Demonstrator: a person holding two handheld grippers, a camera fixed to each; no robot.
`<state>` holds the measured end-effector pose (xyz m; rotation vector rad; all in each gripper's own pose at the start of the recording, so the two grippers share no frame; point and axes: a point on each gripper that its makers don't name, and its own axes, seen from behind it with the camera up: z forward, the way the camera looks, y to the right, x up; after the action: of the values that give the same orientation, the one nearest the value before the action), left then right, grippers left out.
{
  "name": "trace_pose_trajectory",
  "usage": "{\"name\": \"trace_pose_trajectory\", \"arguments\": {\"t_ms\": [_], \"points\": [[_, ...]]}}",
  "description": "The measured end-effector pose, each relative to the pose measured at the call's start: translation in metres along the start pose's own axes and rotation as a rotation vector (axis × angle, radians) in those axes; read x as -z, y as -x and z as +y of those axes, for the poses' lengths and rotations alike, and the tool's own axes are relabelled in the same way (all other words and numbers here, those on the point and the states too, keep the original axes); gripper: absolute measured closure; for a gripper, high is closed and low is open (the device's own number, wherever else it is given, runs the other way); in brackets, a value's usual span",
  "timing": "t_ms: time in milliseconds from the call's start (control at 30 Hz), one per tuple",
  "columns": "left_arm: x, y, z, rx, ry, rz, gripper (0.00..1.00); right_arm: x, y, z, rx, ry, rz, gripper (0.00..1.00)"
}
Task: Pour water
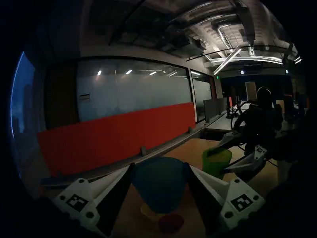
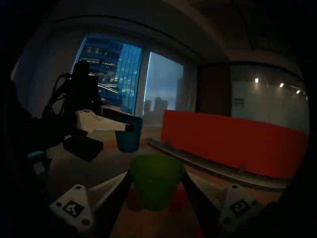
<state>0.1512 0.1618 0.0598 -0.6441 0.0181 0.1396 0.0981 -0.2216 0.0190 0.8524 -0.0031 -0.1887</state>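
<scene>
In the left gripper view, my left gripper [image 1: 159, 186] is shut on an upright blue cup [image 1: 159, 183], held above the wooden table [image 1: 190, 147]. Farther right, the green cup [image 1: 216, 160] sits in the other gripper [image 1: 230, 156]. In the right gripper view, my right gripper [image 2: 156, 186] is shut on the green cup [image 2: 156, 180], upright. To the upper left, the left gripper [image 2: 128, 127] grips the blue cup [image 2: 127, 137]. Both cups hang apart from each other.
Under the blue cup lie a yellow disc [image 1: 149, 210] and a red disc [image 1: 171, 223] on the table. A red partition [image 1: 119, 135] with a metal rail [image 2: 214, 168] runs along the table's far edge. The room is dim.
</scene>
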Motion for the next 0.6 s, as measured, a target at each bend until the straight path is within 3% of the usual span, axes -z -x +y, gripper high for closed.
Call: {"name": "trace_pose_trajectory", "arguments": {"t_ms": [600], "points": [[0.022,0.034,-0.012,0.014,-0.039,-0.058,0.10,0.007,0.006,0.015,-0.020,0.021,-0.028,0.00]]}}
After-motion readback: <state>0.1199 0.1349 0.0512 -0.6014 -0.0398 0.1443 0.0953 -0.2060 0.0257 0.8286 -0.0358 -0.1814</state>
